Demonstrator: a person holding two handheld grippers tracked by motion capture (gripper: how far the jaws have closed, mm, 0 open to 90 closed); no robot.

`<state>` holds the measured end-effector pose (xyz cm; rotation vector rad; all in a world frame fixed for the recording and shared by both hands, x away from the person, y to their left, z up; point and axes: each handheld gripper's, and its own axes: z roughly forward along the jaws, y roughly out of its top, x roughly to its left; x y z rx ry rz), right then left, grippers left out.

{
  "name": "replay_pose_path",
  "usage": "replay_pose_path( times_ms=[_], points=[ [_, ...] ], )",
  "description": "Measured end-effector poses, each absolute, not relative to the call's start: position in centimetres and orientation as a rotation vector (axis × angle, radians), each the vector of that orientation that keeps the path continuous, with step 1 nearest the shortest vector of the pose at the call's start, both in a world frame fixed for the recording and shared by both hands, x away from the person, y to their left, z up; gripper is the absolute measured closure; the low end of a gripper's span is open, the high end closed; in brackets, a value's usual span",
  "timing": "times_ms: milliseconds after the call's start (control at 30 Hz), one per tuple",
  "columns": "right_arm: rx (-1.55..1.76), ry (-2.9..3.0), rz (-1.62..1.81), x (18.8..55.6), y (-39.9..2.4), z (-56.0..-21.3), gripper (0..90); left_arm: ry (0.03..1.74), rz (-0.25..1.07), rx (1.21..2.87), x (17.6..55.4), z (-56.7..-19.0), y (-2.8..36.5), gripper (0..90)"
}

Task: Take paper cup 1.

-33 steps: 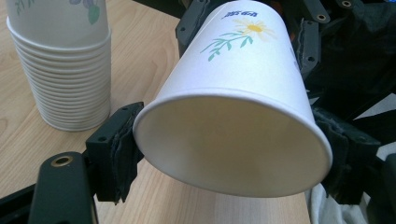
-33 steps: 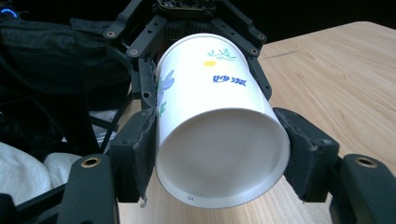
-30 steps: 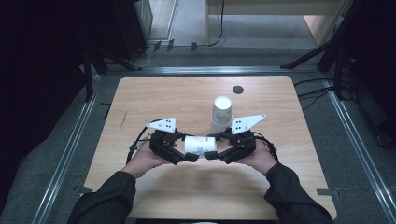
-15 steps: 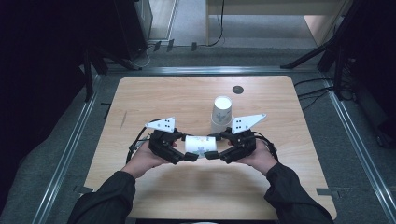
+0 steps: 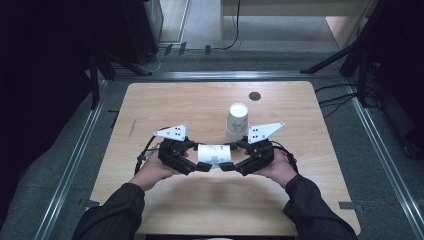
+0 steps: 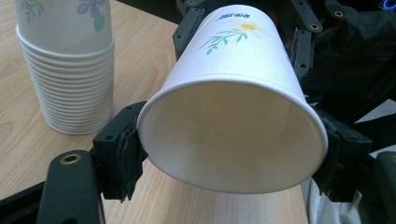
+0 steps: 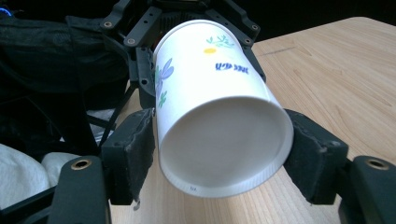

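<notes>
- Paper cup [image 5: 214, 154]: a single cup with a flower print, held lying on its side above the bench [image 5: 150, 105], at about six o'clock from the bench's centre and near the person's edge. Its open mouth faced the left gripper and its base faced the right, so each gripper took one end.
- Left gripper [image 5: 202, 166]: jaws narrowed onto the cup's rim end, pads against the wall on both sides in the left gripper view [image 6: 233, 135]. They had just been closing, with the cup between them. Judged to be taking the cup's weight.
- Right gripper [image 5: 226, 166]: jaws stood at either side of the cup's base [image 7: 224, 140] and had just been opening. Whether the pads touched the wall could not be told for certain; the grip looked slack. Judged a hand-over from right to left.
- Stack of cups [image 5: 237, 122]: nested, upside down, standing on the bench at twelve o'clock from the held cup and just beyond it. Probably the source or the destination of the single cup.
- Dark round inset [image 5: 254, 96]: in the bench top at one o'clock from the stack, well apart from the work.
</notes>
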<state>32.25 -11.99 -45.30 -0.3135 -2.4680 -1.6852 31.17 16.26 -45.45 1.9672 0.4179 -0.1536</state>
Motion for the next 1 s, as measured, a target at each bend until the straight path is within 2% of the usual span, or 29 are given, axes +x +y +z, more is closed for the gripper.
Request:
replay_pose_path(
  times_ms=[400,1000],
  points=[
    [-0.345,-2.517,-1.653,32.2,-12.7,-45.3,27.3,0.421,-0.134,2.055,31.7,-43.9,16.7,23.1],
    [-0.372,-2.582,-1.610,32.3,-12.5,-46.0,27.2,0.355,-0.074,2.452,33.4,-39.6,15.3,23.1]
  ],
)
